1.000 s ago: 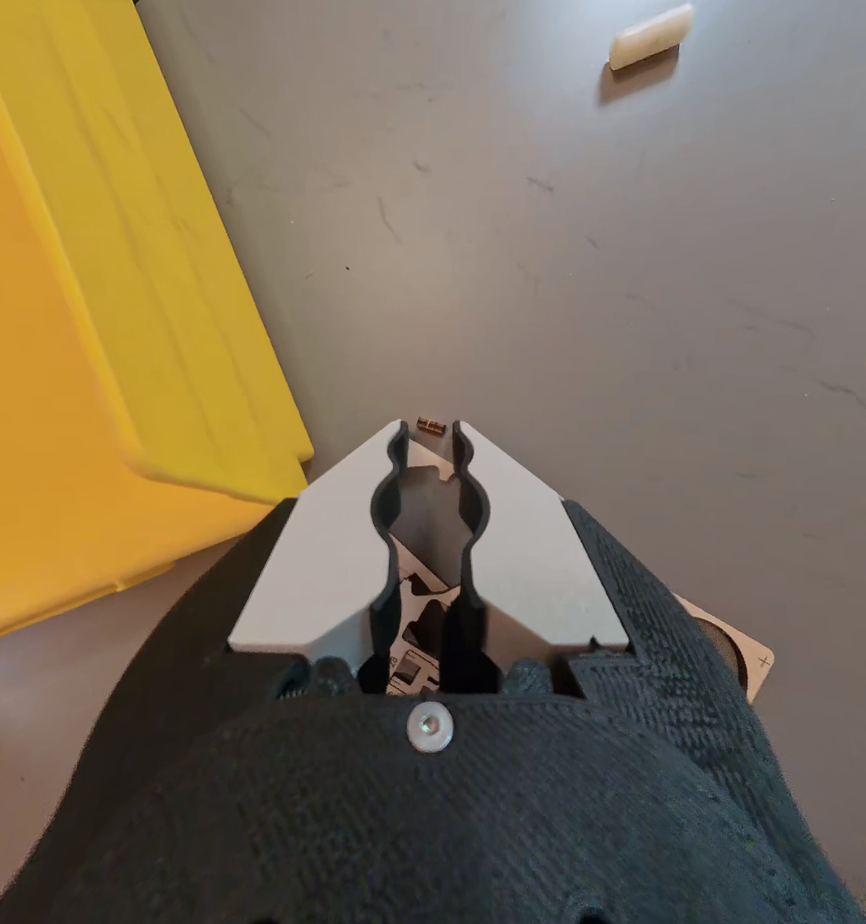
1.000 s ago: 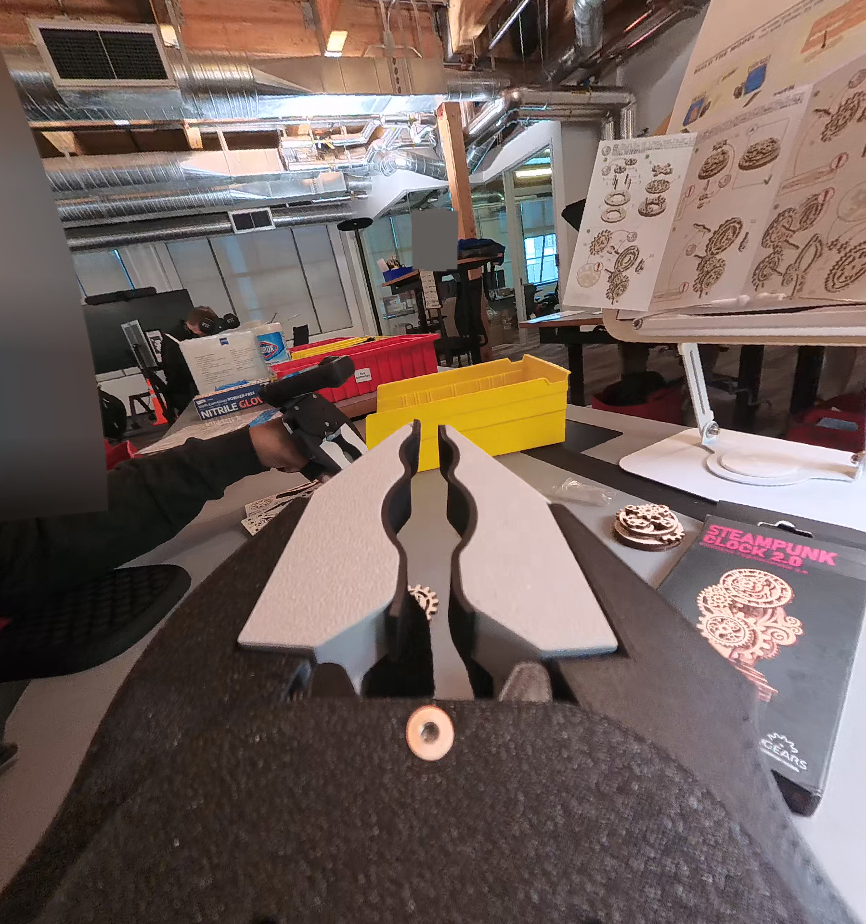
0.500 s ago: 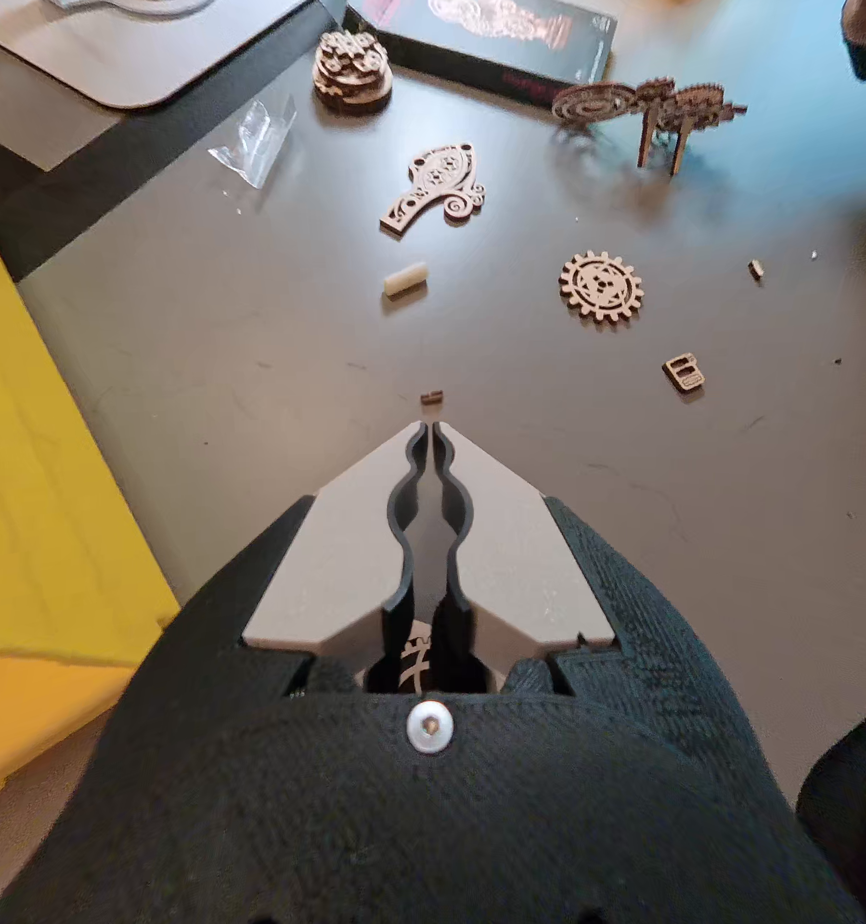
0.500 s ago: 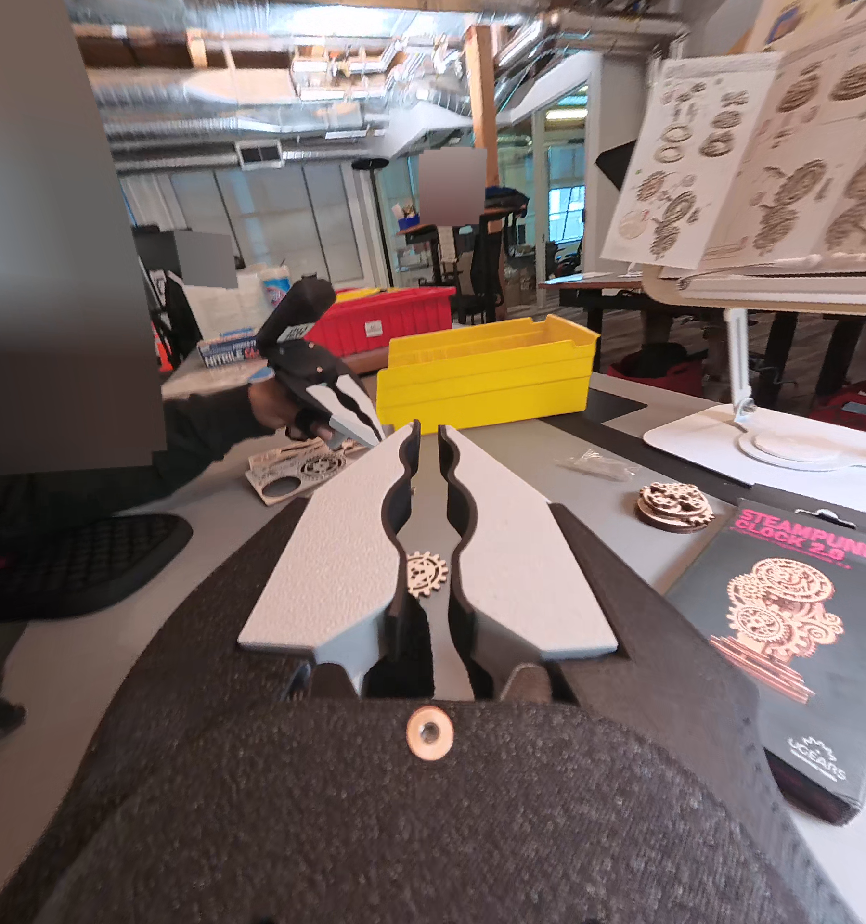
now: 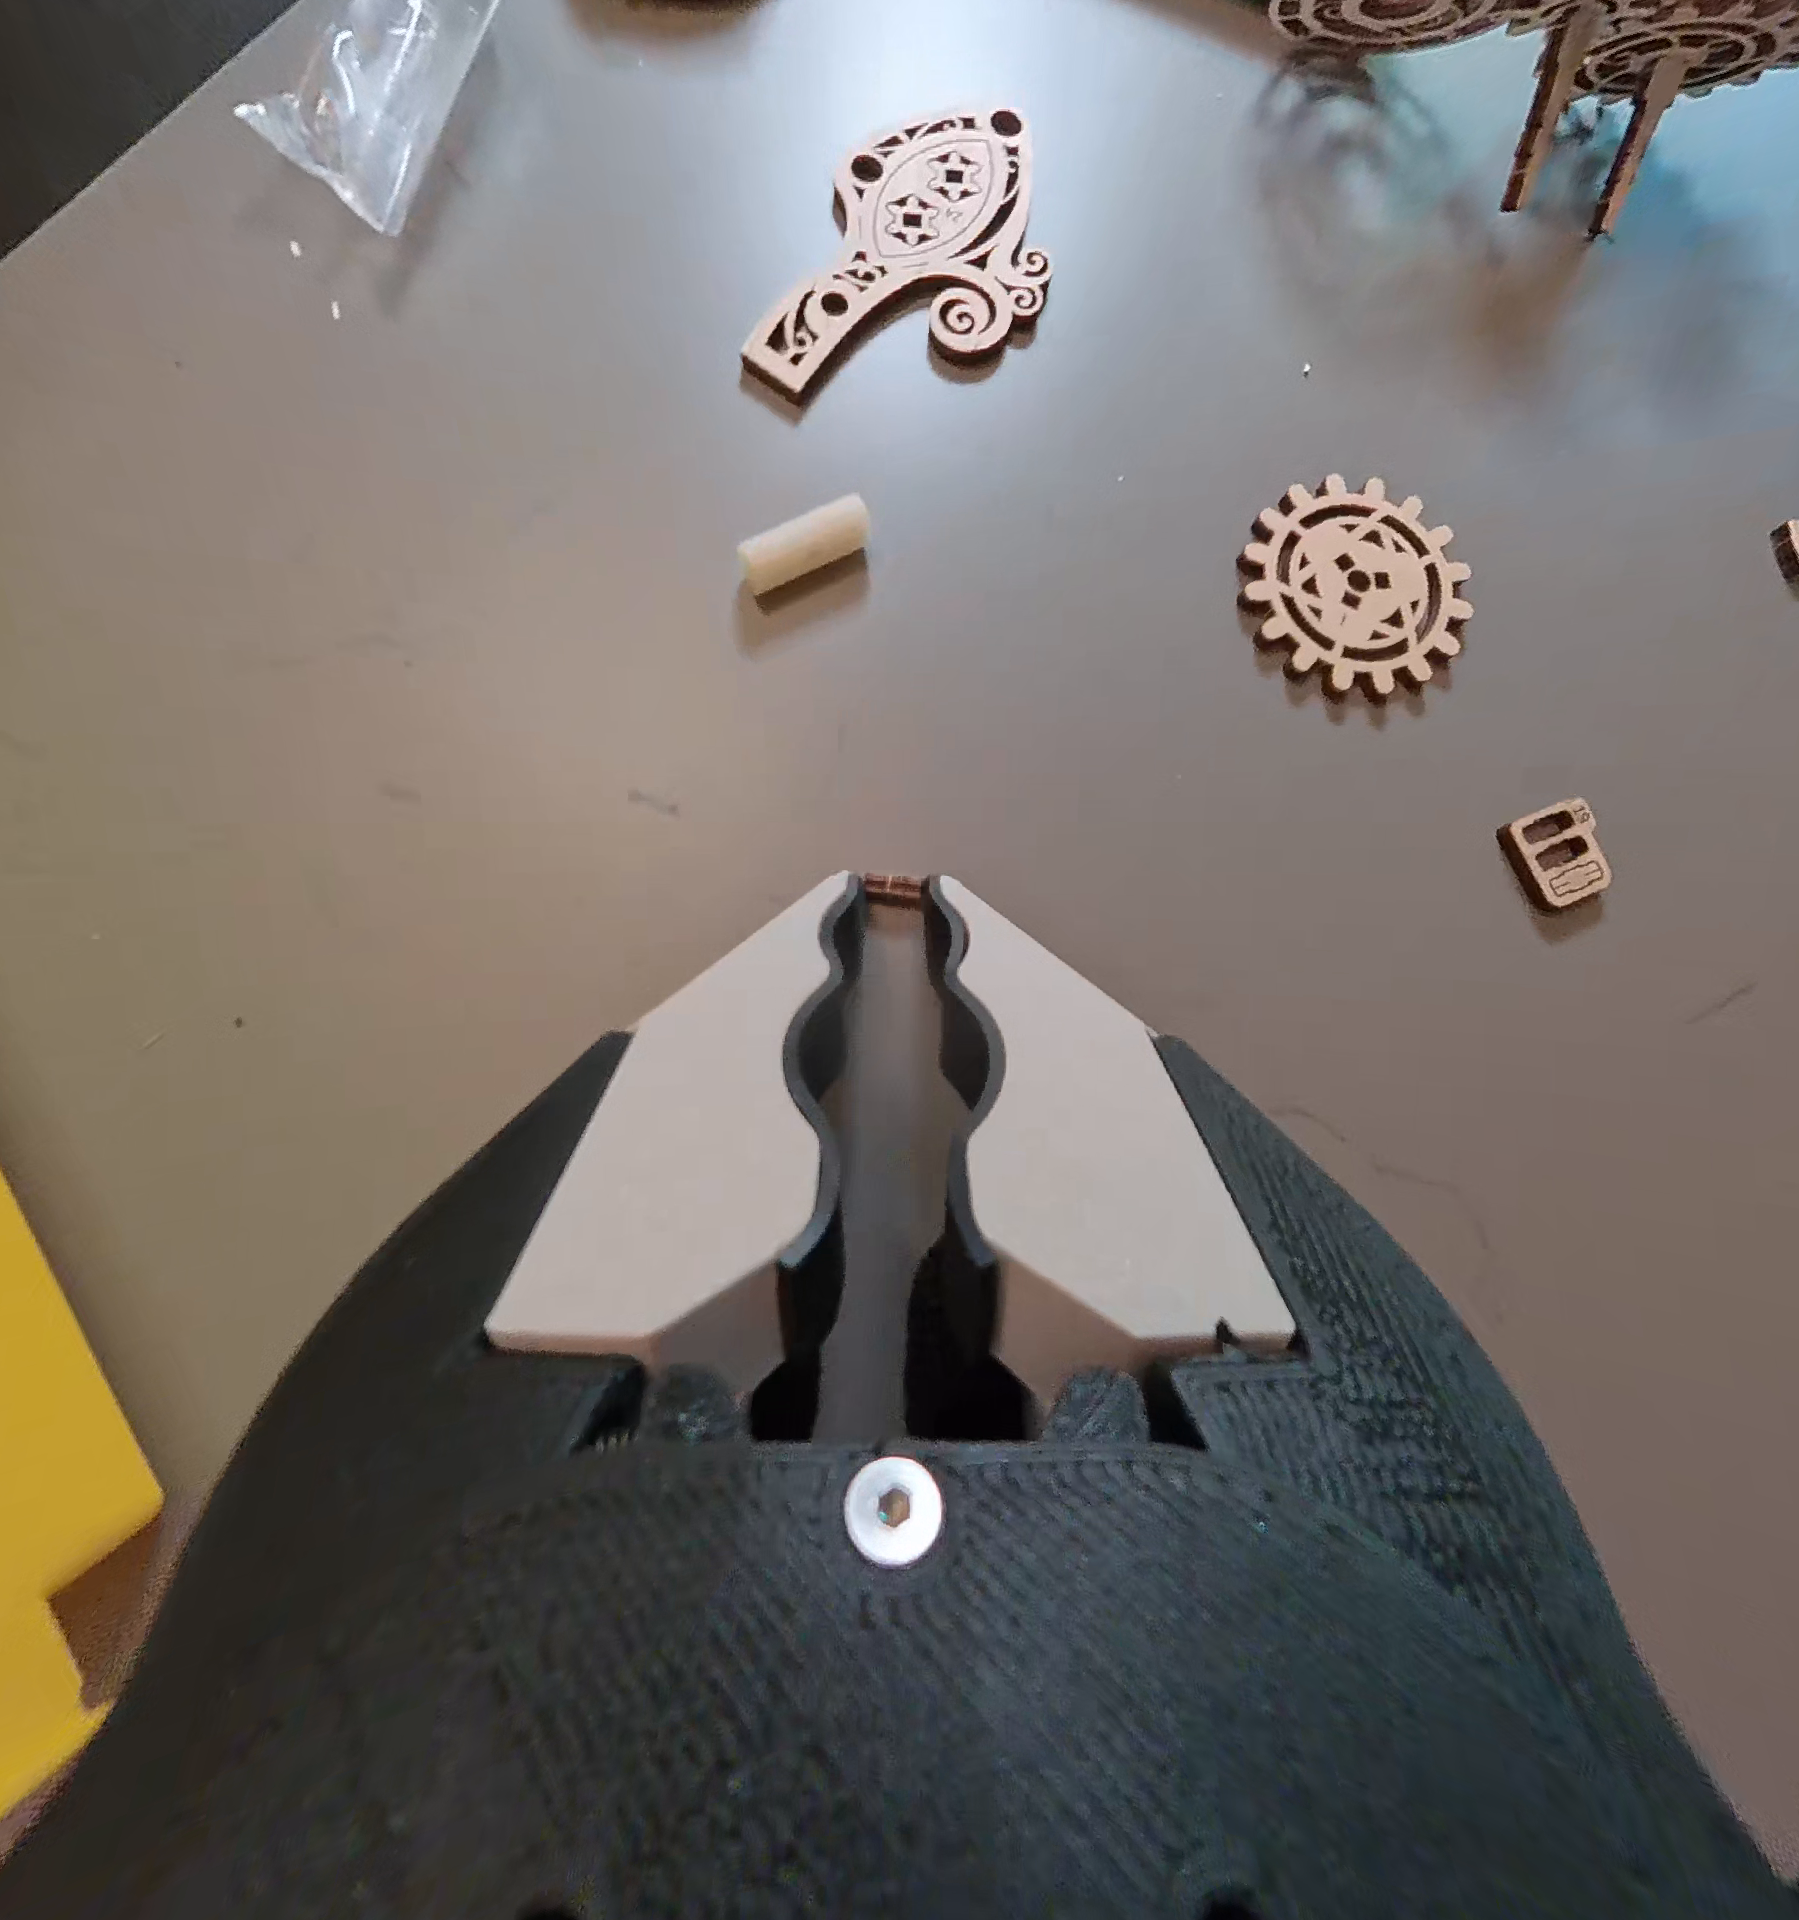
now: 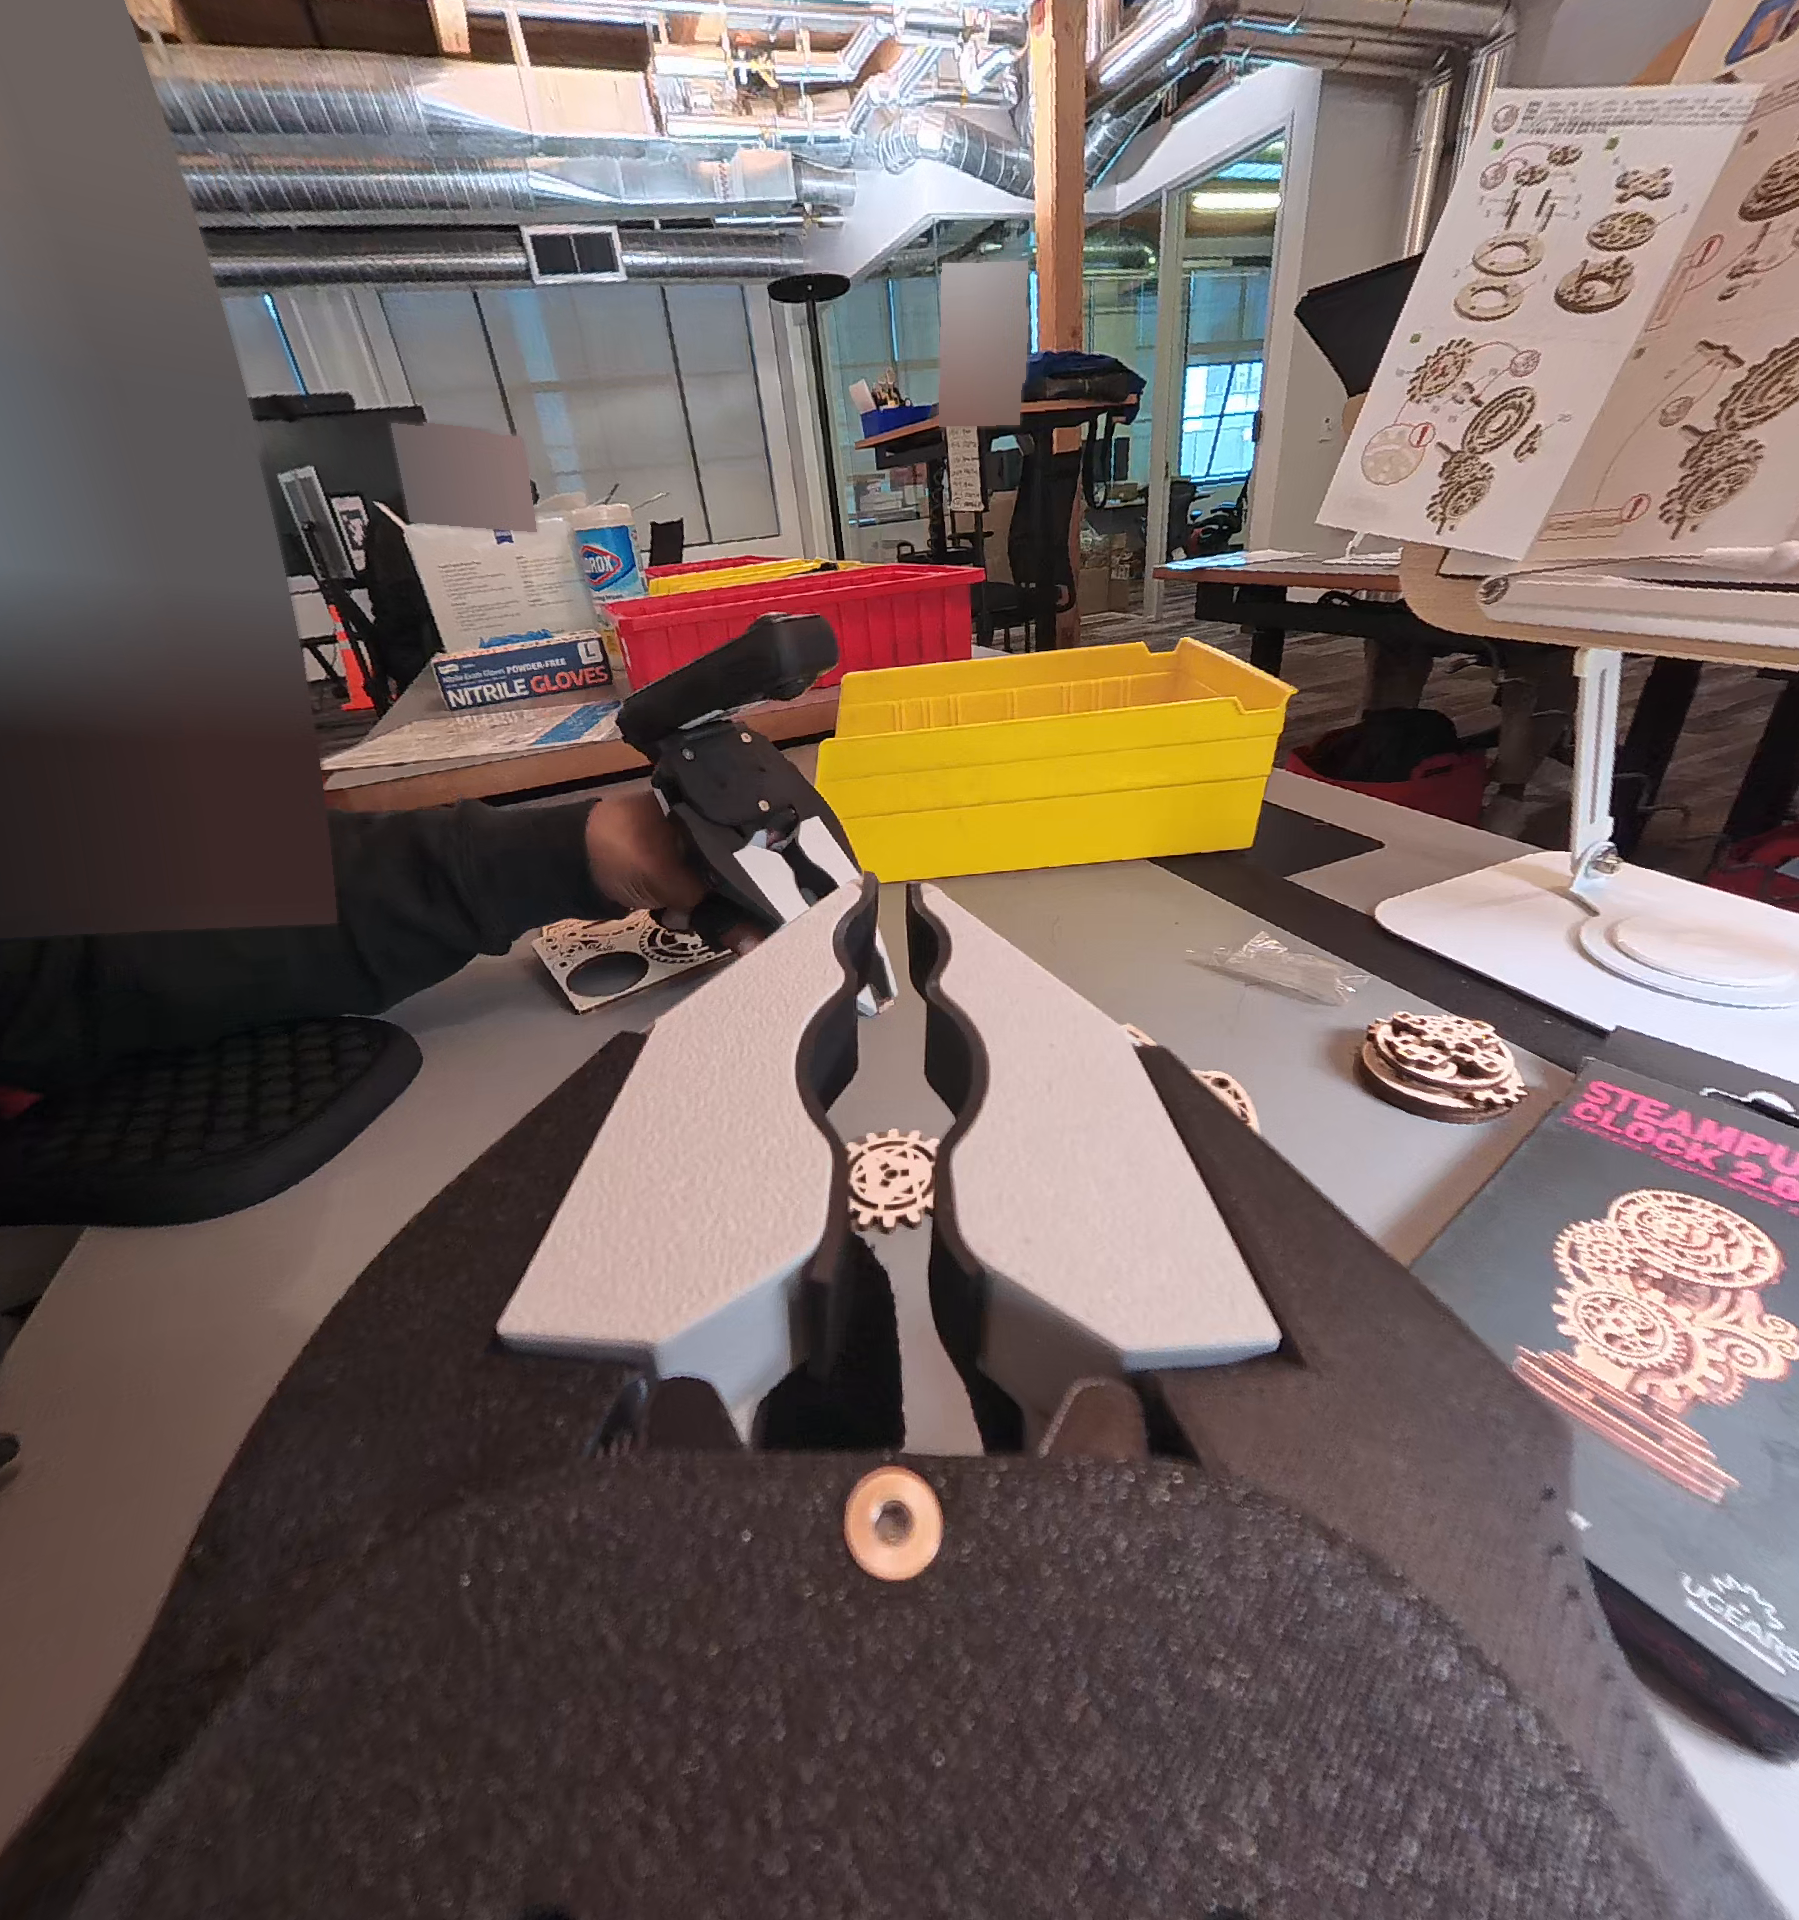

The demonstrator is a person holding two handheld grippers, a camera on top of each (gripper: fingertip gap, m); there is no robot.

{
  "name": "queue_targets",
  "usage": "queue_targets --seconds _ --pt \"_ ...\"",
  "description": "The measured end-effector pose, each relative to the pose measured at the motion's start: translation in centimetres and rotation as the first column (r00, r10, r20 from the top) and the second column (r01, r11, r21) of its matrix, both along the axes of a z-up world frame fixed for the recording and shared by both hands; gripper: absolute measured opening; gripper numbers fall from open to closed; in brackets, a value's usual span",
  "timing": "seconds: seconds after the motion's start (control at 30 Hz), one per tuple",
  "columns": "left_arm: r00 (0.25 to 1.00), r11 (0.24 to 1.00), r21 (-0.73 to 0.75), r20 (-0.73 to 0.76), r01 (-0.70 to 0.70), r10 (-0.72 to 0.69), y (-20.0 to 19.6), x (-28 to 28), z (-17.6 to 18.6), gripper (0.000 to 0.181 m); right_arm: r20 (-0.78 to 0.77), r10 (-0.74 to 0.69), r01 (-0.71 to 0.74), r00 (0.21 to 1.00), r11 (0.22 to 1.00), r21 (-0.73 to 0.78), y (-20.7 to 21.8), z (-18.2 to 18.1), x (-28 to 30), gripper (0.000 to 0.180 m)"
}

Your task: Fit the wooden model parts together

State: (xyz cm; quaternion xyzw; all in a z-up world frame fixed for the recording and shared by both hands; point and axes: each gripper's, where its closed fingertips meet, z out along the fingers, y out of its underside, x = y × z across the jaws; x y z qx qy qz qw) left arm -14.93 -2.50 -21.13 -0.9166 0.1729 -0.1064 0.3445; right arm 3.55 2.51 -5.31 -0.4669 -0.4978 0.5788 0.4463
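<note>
black printed box (image 6: 1695, 1340) right of right gripper (image 6: 892, 902); writing omitted.

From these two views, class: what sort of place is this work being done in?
Most likely a shared workshop or lab in an open-plan, industrial-style building. Exposed ducts run under the ceiling, parts bins, one yellow bin and one red bin, sit on worktables, and more desks stand behind.

The left gripper (image 5: 894, 890), pinching a small brown wooden piece (image 5: 892, 886), has swung away from the yellow bin (image 5: 1, 1351) and moved forward over the grey table (image 5: 459, 675), nearer the wooden gear (image 5: 1354, 589), pale dowel (image 5: 803, 542) and ornate wooden plate (image 5: 916, 234). From the right wrist view it has left the far-left wooden sheet (image 6: 620, 951) and closed in behind the right gripper (image 6: 892, 899).
</note>
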Motion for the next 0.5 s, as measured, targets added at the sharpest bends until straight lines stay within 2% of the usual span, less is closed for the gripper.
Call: queue_targets --seconds 0.1,0.17,0.2,0.3,0.4,0.5 --pt "0.998 0.999 0.021 0.035 0.042 -0.043 0.4 1.4 0.2 0.009 0.012 0.002 -0.002 1.000 1.000 0.022 -0.3 -0.3 -0.2 0.003" --pt "0.978 0.987 0.118 0.164 0.112 -0.131 0.7 4.4 2.2 0.009 0.021 -0.004 0.003 1.000 0.999 0.052 -0.4 -0.5 -0.2 0.003" --pt "0.943 0.971 0.186 0.267 0.150 -0.197 0.7 6.4 4.0 0.009 0.025 -0.008 0.006 1.000 0.997 0.079 -0.5 -0.6 -0.1 0.003" --pt "0.726 0.887 0.409 0.540 0.215 -0.425 -0.3 11.7 10.5 0.009 0.033 0.029 -0.036 0.999 0.977 0.212 -2.1 -0.9 -0.1 0.007" --pt "0.564 0.827 0.501 0.617 0.256 -0.549 -1.4 14.8 13.3 0.009 0.053 0.096 -0.109 0.994 0.928 0.357 -5.1 -1.3 -0.2 0.016" --pt "0.470 0.807 0.520 0.659 0.279 -0.587 -1.9 17.2 14.1 0.009 0.053 0.058 -0.077 0.997 0.845 0.529 -6.7 -1.6 -0.5 0.017"
